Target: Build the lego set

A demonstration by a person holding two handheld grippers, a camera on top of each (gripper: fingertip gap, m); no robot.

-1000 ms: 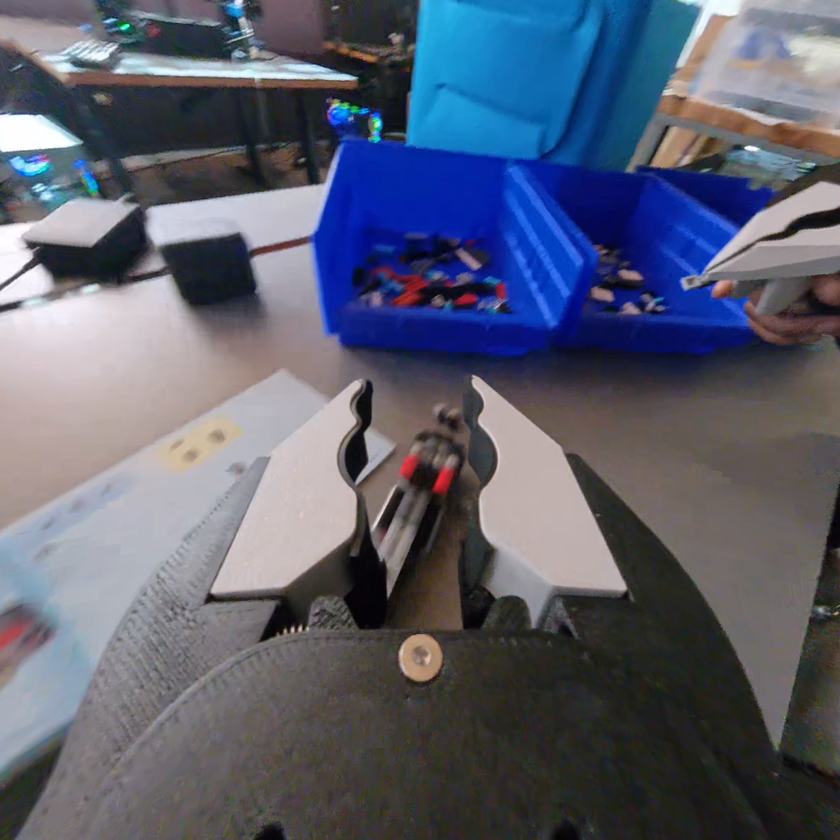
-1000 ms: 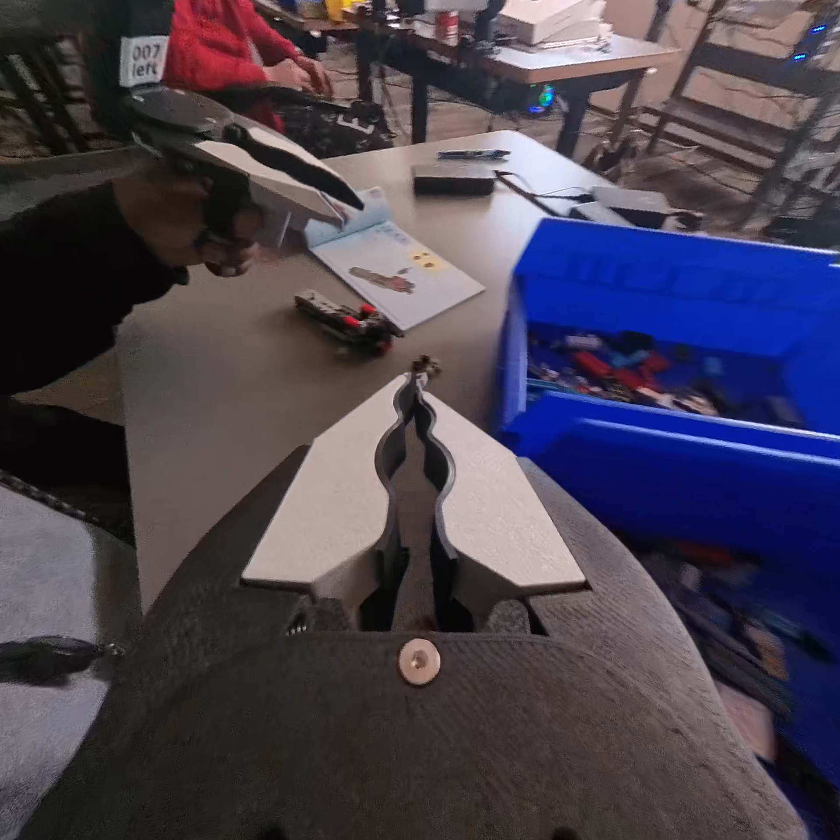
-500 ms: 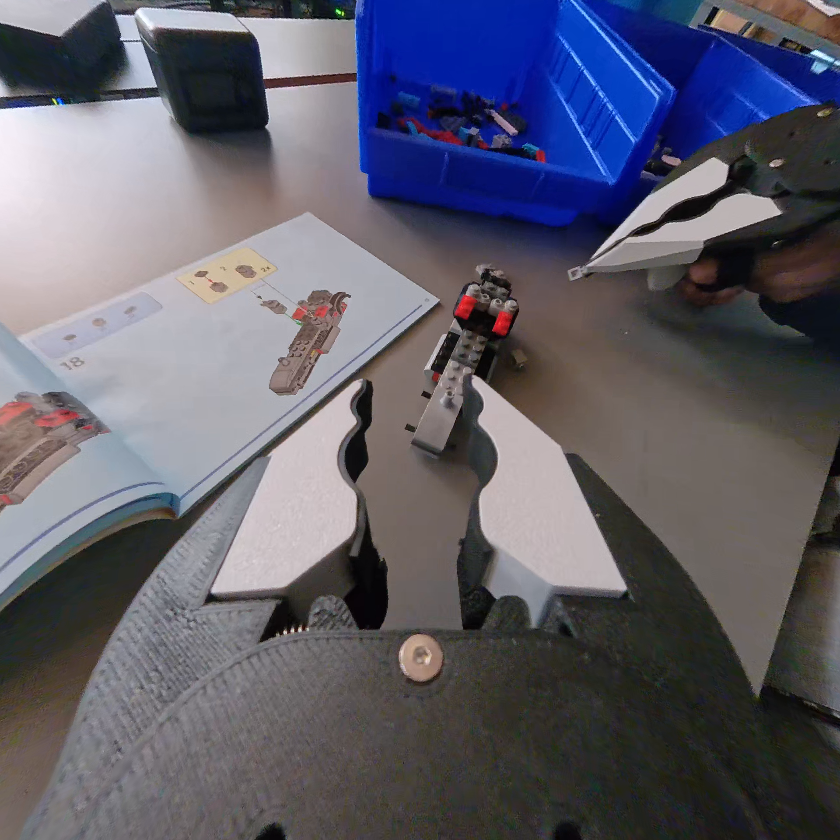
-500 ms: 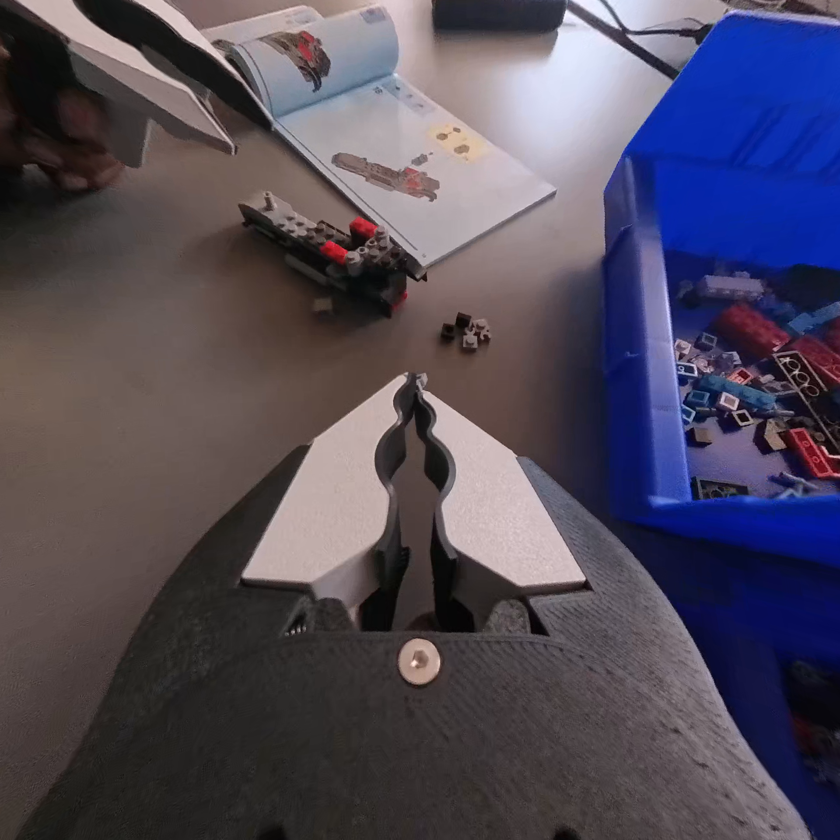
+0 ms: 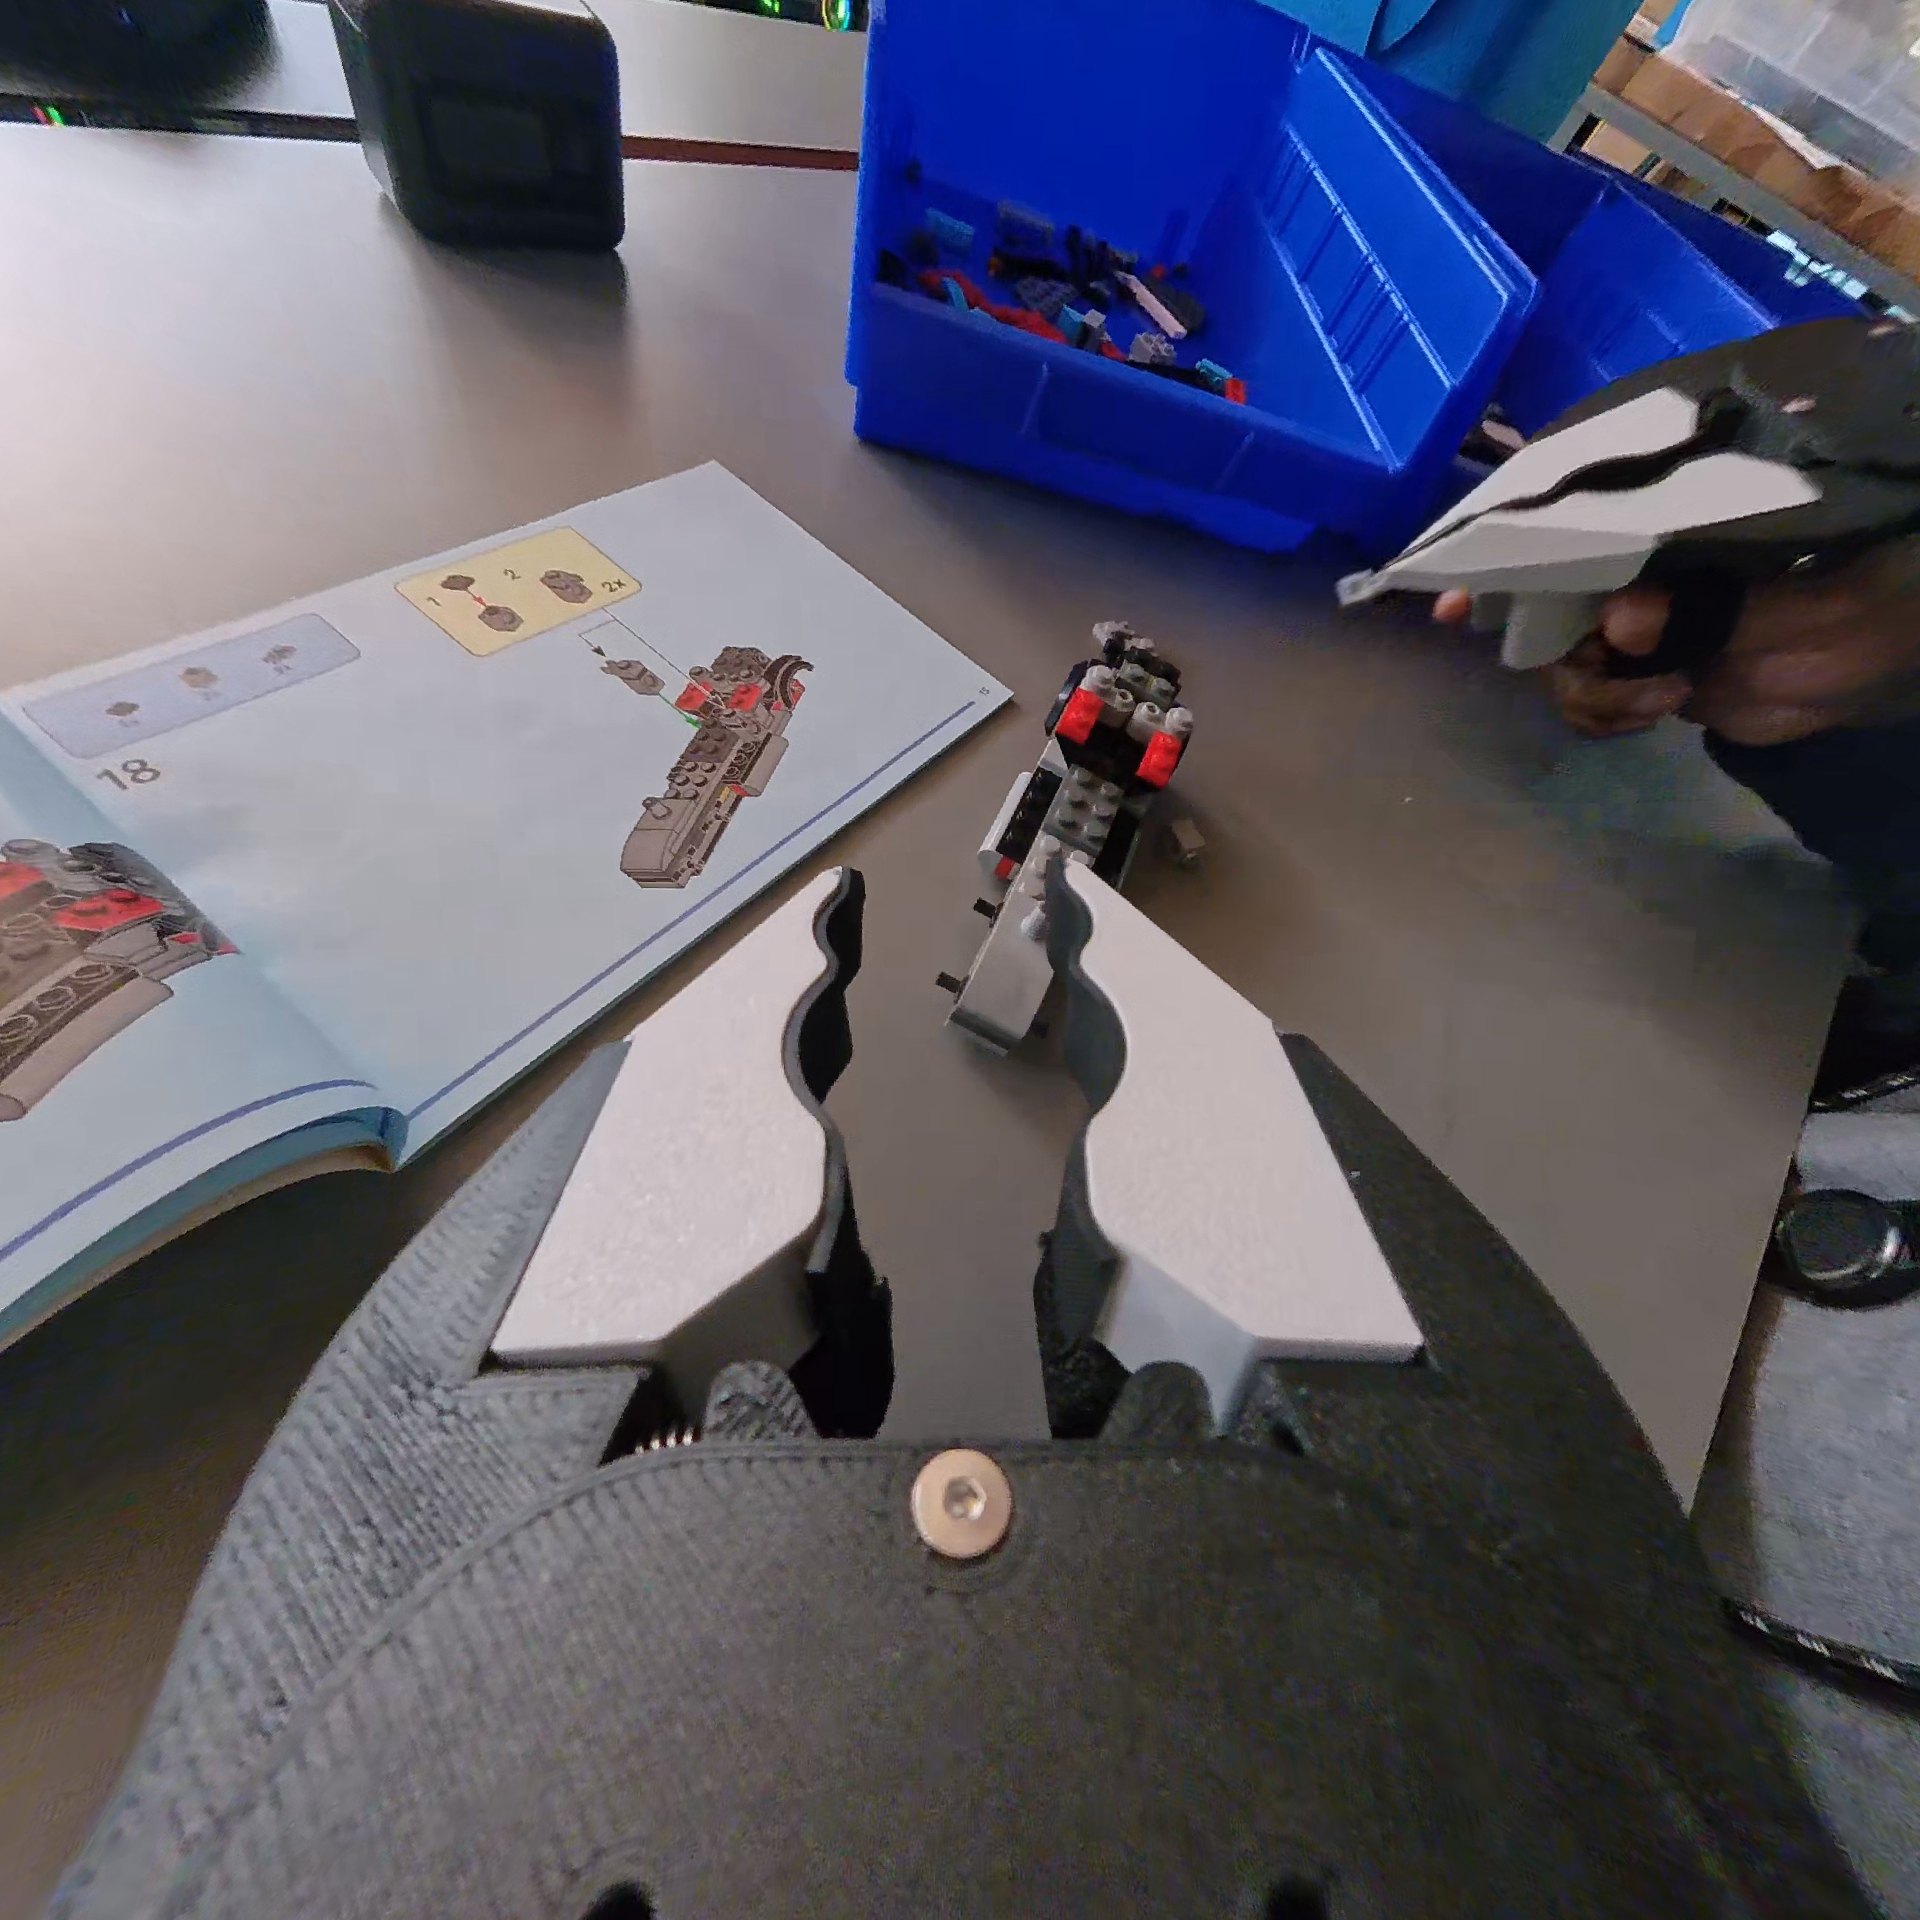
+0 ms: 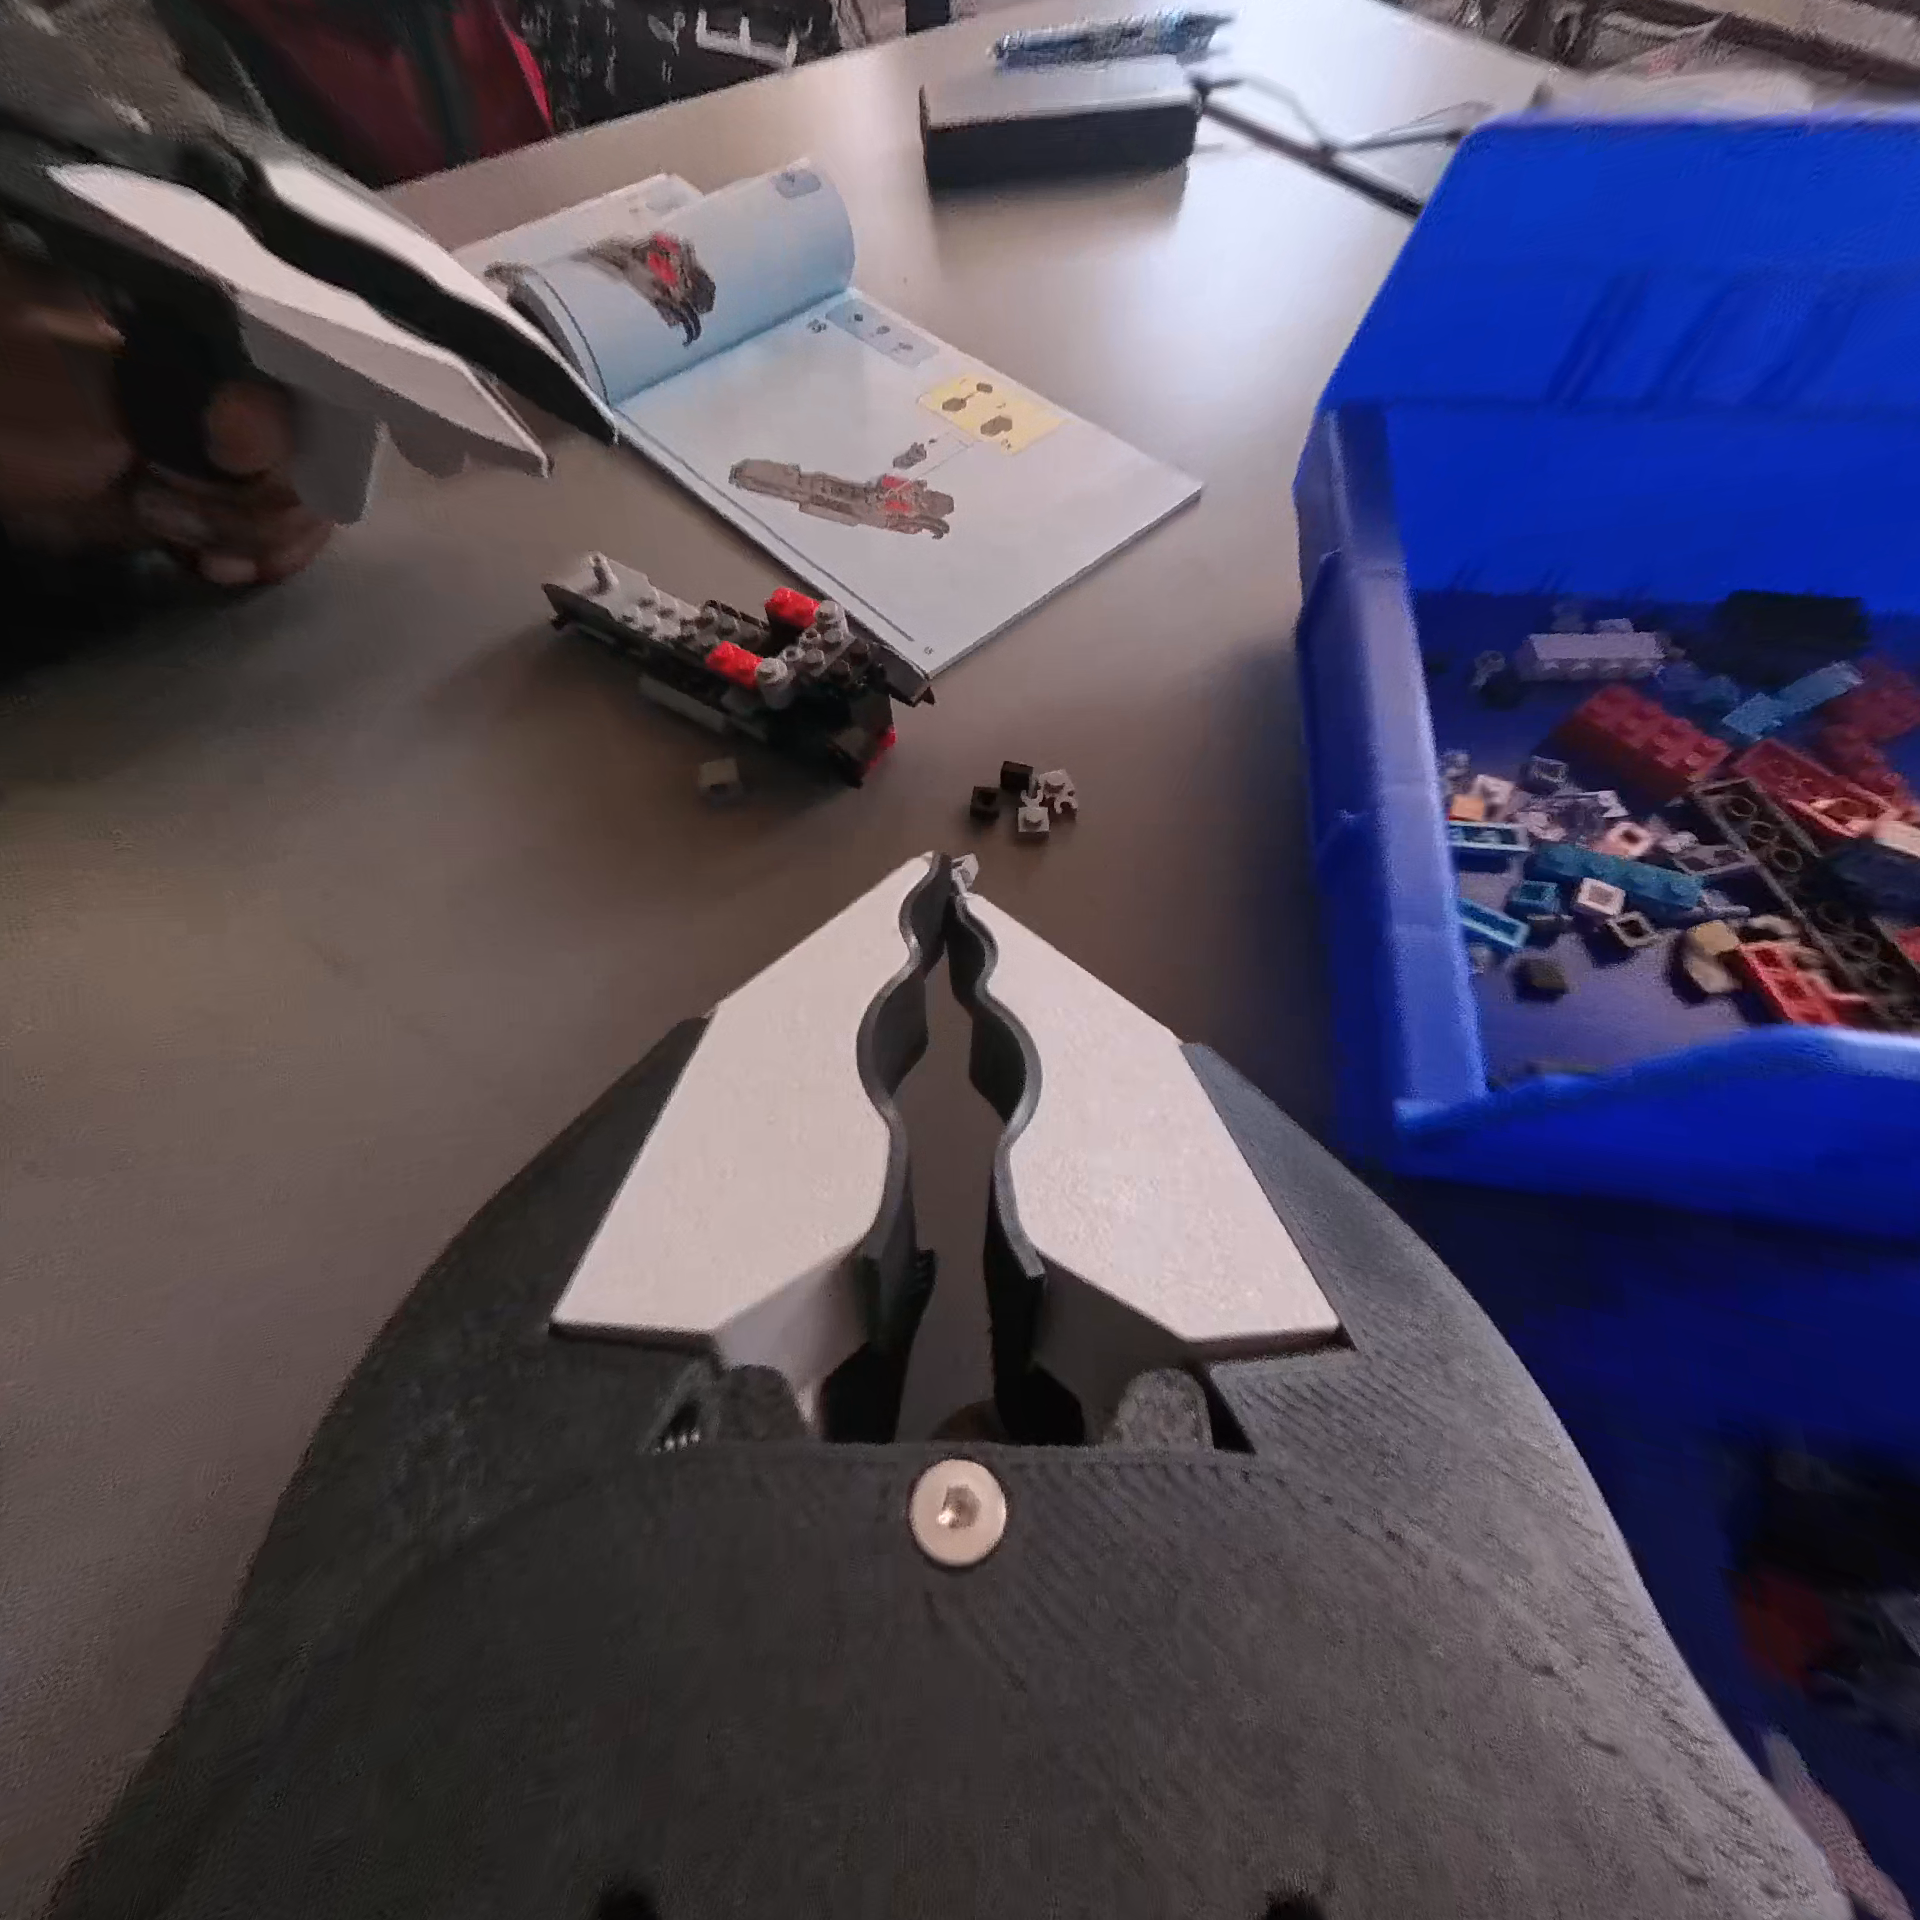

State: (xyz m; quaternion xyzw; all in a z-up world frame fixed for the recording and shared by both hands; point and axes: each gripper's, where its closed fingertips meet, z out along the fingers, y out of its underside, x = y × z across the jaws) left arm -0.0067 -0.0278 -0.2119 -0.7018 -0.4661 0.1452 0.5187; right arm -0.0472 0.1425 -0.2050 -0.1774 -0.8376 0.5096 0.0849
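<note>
The partly built grey, black and red lego model (image 5: 1091, 800) lies on the dark table; it also shows in the right wrist view (image 6: 727, 665). My left gripper (image 5: 951, 883) is open and empty, low over the table, with its right finger beside the model's grey near end. My right gripper (image 6: 951, 864) is shut on a small grey piece (image 6: 966, 864) and hovers just short of a few tiny loose pieces (image 6: 1023, 800). Another small grey piece (image 6: 717, 777) lies beside the model. The right gripper also shows in the left wrist view (image 5: 1361, 590), beyond the model to its right.
The open instruction booklet (image 5: 416, 831) lies left of the model. Two blue bins (image 5: 1091, 436) (image 5: 1662, 270) with several loose bricks stand behind; the nearer bin (image 6: 1361, 831) is right of my right gripper. A black box (image 5: 488, 135) stands at the back. The table edge (image 5: 1766, 1143) runs at right. About 20 cm separates my left fingertips from my right.
My left gripper has come down from high above the table to just behind the model, still open. My right gripper has lowered towards the loose pieces, still shut.
</note>
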